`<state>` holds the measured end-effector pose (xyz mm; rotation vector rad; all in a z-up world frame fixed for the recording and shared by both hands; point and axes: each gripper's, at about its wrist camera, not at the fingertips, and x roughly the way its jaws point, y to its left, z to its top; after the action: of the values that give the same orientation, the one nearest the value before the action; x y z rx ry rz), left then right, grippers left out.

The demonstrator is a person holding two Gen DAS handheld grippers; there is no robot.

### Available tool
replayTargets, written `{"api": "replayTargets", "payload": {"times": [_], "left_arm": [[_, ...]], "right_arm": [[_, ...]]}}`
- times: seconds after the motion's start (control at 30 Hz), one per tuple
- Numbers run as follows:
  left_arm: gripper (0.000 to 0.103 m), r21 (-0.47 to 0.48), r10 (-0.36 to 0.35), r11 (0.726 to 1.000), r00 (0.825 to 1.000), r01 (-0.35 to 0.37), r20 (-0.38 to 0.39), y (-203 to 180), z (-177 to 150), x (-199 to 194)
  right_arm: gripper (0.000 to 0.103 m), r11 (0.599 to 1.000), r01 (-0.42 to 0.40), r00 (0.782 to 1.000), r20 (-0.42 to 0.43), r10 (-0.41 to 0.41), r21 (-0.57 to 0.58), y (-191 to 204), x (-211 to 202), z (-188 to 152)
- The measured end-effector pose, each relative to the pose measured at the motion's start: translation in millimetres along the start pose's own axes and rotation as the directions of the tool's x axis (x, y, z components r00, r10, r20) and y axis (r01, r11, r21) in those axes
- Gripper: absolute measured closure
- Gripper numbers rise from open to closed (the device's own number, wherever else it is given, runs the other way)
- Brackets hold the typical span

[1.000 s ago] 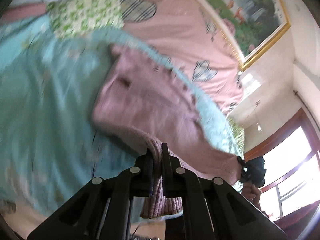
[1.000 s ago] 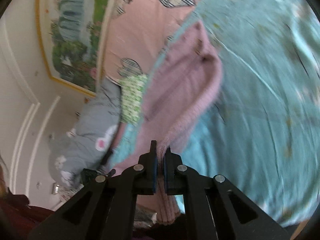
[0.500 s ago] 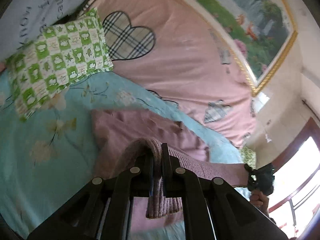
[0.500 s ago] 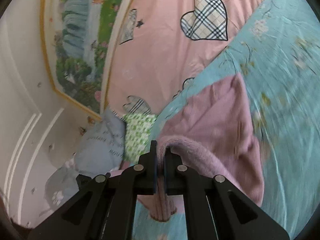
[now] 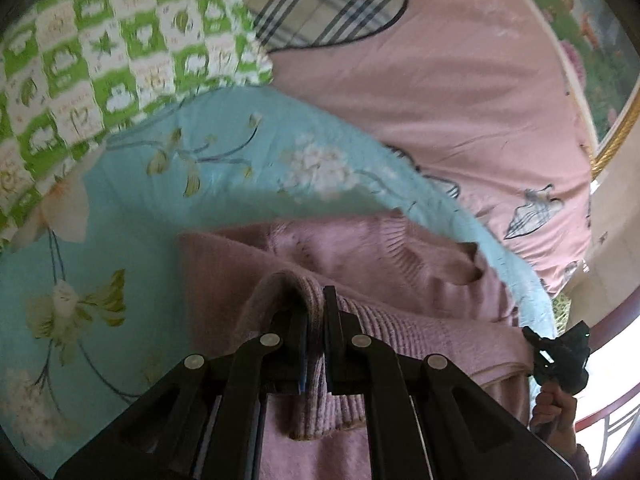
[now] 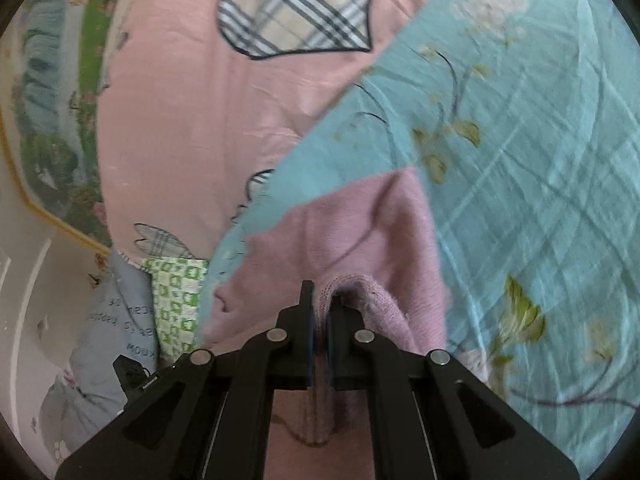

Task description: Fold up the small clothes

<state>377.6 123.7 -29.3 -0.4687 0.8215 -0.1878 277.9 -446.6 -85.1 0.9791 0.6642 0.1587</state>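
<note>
Firmly clamped grippers point(image 5: 316, 312) point(image 6: 320, 312) on sweater point(image 5: 400, 264)

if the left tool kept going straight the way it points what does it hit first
Most likely the pink sweater it already grips: the left tool points across the part lying flat just ahead. Past that comes the blue flowered sheet. Depth is hard to judge.

Soft daylight, glare from window point(image 5: 616, 412) at lower right, motion blur on bedding, fisheye edges dark and curved.
</note>
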Motion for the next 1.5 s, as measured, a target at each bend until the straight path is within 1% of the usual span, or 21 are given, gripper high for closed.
{"api": "replayTargets", "payload": {"times": [0.1, 0.23, 0.3, 0.37, 0.4, 0.47, 0.53, 0.63, 0.7, 0.73, 0.77, 0.8, 0.83, 0.9, 0.97, 1.0, 1.03, 1.1, 1.2, 1.37, 1.5], "left_arm": [[0.095, 0.009, 0.010, 1.000, 1.000, -0.010, -0.019, 0, -3, 1], [0.092, 0.064, 0.033, 0.997, 0.999, -0.033, -0.001, -11, -18, -37], [0.091, 0.127, 0.029, 0.992, 1.000, -0.029, 0.004, -29, -35, -61], [0.090, 0.204, -0.028, 0.978, 0.999, 0.034, -0.035, -52, -62, -71], [0.087, 0.247, -0.045, 0.967, 0.996, 0.061, -0.070, -64, -75, -69], [0.087, 0.334, -0.041, 0.938, 0.987, 0.091, -0.153, -89, -101, -53], [0.087, 0.411, 0.004, 0.908, 0.977, 0.087, -0.215, -107, -116, -30], [0.085, 0.471, 0.076, 0.881, 0.969, 0.045, -0.235, -112, -108, -4], [0.085, 0.485, 0.108, 0.874, 0.967, 0.017, -0.229, -110, -94, 7], [0.085, 0.507, 0.154, 0.862, 0.966, -0.028, -0.207, -109, -80, 18], [0.085, 0.510, 0.180, 0.858, 0.965, -0.059, -0.191, -107, -70, 25], [0.085, 0.500, 0.196, 0.862, 0.964, -0.082, -0.179, -103, -57, 32], [0.085, 0.473, 0.199, 0.875, 0.967, -0.103, -0.157, -99, -38, 39], [0.085, 0.440, 0.228, 0.883, 0.968, -0.161, -0.103, -95, -13, 46], [0.072, 0.363, 0.253, 0.907, 0.965, -0.214, -0.064, -87, 14, 52], [0.063, 0.332, 0.260, 0.915, 0.965, -0.230, -0.046, -83, 23, 52], [0.061, 0.290, 0.263, 0.925, 0.965, -0.244, -0.026, -79, 32, 51], [0.061, 0.246, 0.243, 0.942, 0.970, -0.230, -0.023, -73, 39, 46], [0.061, 0.230, 0.206, 0.953, 0.978, -0.197, -0.015, -70, 26, 29], [0.061, 0.251, 0.123, 0.962, 0.991, -0.107, -0.050, -73, -43, -19], [0.061, 0.266, 0.101, 0.961, 0.991, -0.076, -0.083, -76, -94, -40]], "right_arm": [[0.094, 0.999, 0.011, 1.000, -0.012, -0.010, 0.045, -8, 3, 0], [0.084, 0.998, 0.007, 1.000, 0.016, -0.008, 0.058, -2, -23, -2], [0.076, 1.000, -0.006, 0.998, 0.063, 0.007, -0.006, 12, -43, -6], [0.075, 0.994, -0.024, 0.997, 0.074, 0.032, -0.107, 35, -58, -19], [0.075, 0.985, -0.050, 0.997, 0.049, 0.058, -0.163, 47, -58, -28], [0.075, 0.944, -0.112, 0.992, -0.097, 0.085, -0.309, 77, -43, -53], [0.075, 0.879, -0.123, 0.968, -0.249, 0.004, -0.461, 106, -13, -85], [0.075, 0.801, -0.148, 0.917, -0.383, -0.108, -0.580, 124, 26, -109], [0.075, 0.773, -0.083, 0.898, -0.383, -0.216, -0.630, 122, 46, -105], [0.075, 0.753, -0.033, 0.894, -0.356, -0.272, -0.657, 120, 53, -100], [0.075, 0.727, 0.040, 0.894, -0.300, -0.333, -0.686, 117, 60, -89], [0.076, 0.718, 0.100, 0.899, -0.247, -0.363, -0.689, 113, 64, -76], [0.076, 0.727, 0.181, 0.909, -0.170, -0.381, -0.663, 108, 66, -55], [0.076, 0.757, 0.291, 0.925, -0.032, -0.380, -0.585, 104, 61, -23], [0.074, 0.809, 0.318, 0.942, 0.069, -0.328, -0.495, 100, 52, 1], [0.071, 0.823, 0.333, 0.941, 0.105, -0.321, -0.460, 100, 48, 9], [0.069, 0.836, 0.340, 0.940, 0.129, -0.316, -0.429, 99, 44, 15], [0.066, 0.861, 0.313, 0.950, 0.133, -0.284, -0.400, 100, 38, 20], [0.065, 0.859, 0.291, 0.957, 0.132, -0.260, -0.421, 99, 20, 12], [0.063, 0.875, 0.208, 0.977, 0.053, -0.206, -0.437, 105, -6, -37], [0.060, 0.887, 0.170, 0.979, -0.033, -0.203, -0.429, 95, -19, -81]]}}
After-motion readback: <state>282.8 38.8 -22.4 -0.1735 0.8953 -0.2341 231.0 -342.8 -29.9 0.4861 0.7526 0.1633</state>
